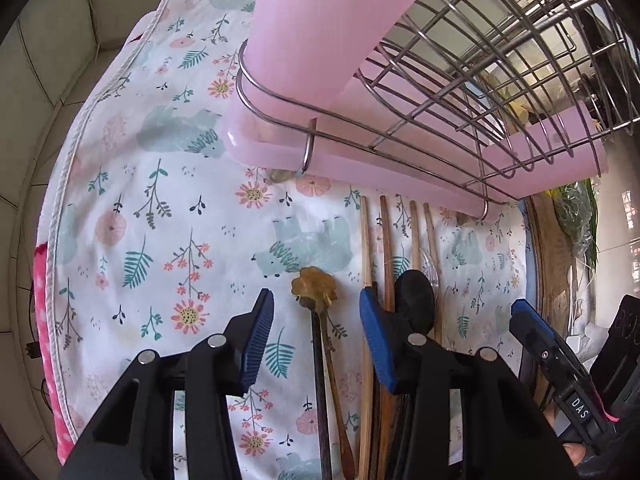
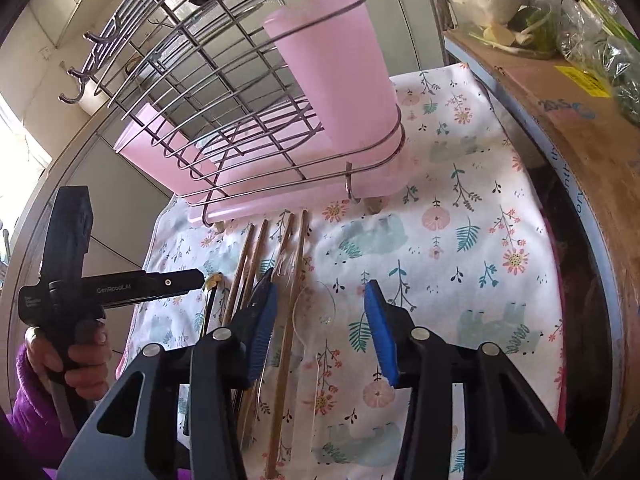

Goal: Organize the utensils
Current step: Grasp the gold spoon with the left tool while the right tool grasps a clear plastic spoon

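Note:
Utensils lie in a row on a floral cloth point(image 1: 160, 200): several wooden chopsticks point(image 1: 387, 248), a flower-headed spoon point(image 1: 313, 285), a black spoon point(image 1: 416, 300) and a clear plastic spoon point(image 2: 316, 312). My left gripper point(image 1: 316, 340) is open, low over the flower spoon and a dark stick. My right gripper point(image 2: 320, 332) is open above the clear spoon and a chopstick point(image 2: 294, 280). A pink holder cup point(image 2: 340, 76) stands in a wire rack point(image 2: 208, 92) behind the utensils.
A pink drip tray point(image 1: 360, 160) sits under the rack. A cardboard box point(image 2: 568, 120) with bagged greens point(image 2: 600, 20) stands right of the cloth. Tiled wall lies behind. The left gripper and hand show in the right wrist view point(image 2: 120, 284).

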